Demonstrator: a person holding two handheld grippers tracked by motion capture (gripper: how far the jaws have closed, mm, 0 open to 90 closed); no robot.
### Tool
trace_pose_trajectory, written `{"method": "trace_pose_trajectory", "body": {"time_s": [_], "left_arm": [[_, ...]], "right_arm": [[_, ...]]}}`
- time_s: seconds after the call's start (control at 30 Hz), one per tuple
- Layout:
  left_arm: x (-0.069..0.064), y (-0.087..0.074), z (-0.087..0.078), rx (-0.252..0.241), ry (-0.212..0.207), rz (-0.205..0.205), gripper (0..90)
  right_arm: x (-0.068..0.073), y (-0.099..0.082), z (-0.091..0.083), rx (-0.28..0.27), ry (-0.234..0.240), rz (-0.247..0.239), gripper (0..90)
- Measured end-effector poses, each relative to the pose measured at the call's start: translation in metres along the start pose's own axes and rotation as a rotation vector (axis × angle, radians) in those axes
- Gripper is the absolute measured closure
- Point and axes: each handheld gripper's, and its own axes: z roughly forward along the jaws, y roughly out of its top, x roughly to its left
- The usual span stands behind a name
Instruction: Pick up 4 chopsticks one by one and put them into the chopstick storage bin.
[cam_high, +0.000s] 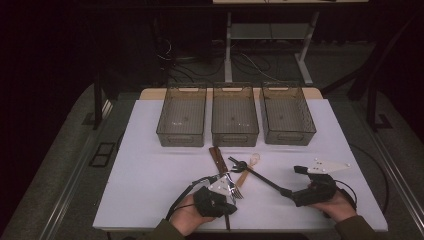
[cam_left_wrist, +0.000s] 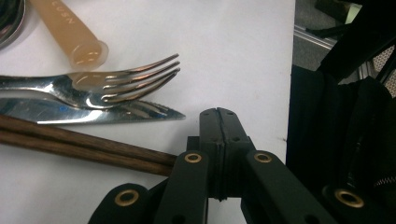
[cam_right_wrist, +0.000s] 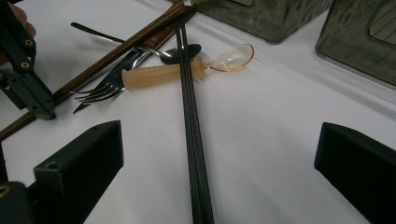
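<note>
A heap of cutlery lies mid-table: a steel fork (cam_left_wrist: 116, 84) over a knife blade (cam_left_wrist: 116, 114), wooden chopsticks (cam_left_wrist: 84, 147), an amber plastic spoon (cam_right_wrist: 187, 70) and black chopsticks (cam_right_wrist: 194, 140). My left gripper (cam_high: 231, 206) is shut with nothing between its jaws. Its tips (cam_left_wrist: 218, 121) sit just past the knife point, beside the wooden chopsticks. My right gripper (cam_high: 294, 181) stands wide open low over the table. The near end of the black chopsticks (cam_high: 257, 176) runs between its jaws (cam_right_wrist: 222, 137), untouched.
Three translucent grey bins (cam_high: 182, 116) (cam_high: 234, 115) (cam_high: 286, 114) stand in a row at the back of the white table (cam_high: 150, 165). The table's near edge (cam_left_wrist: 289, 93) is close to the left gripper. A brown-handled knife (cam_high: 217, 159) tops the heap.
</note>
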Motion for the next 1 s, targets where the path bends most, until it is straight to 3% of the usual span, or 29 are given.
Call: {"method": "trace_pose_trajectory", "body": {"time_s": [0.67,0.9,0.93,1.0], "left_arm": [[0.004,-0.006,-0.011,0.032,0.027,-0.008,89.7],[0.004,-0.009,-0.016,0.036,0.036,-0.040,89.7],[0.007,-0.009,-0.017,0.040,0.040,-0.019,89.7],[0.006,-0.010,-0.018,0.045,0.045,-0.039,89.7]], "right_arm": [[0.000,0.000,0.000,0.001,0.001,0.004,1.1],[0.000,0.000,0.000,0.001,0.001,0.002,1.1],[0.000,0.000,0.000,0.001,0.001,0.002,1.1],[0.000,0.000,0.000,0.001,0.001,0.003,1.1]]}}
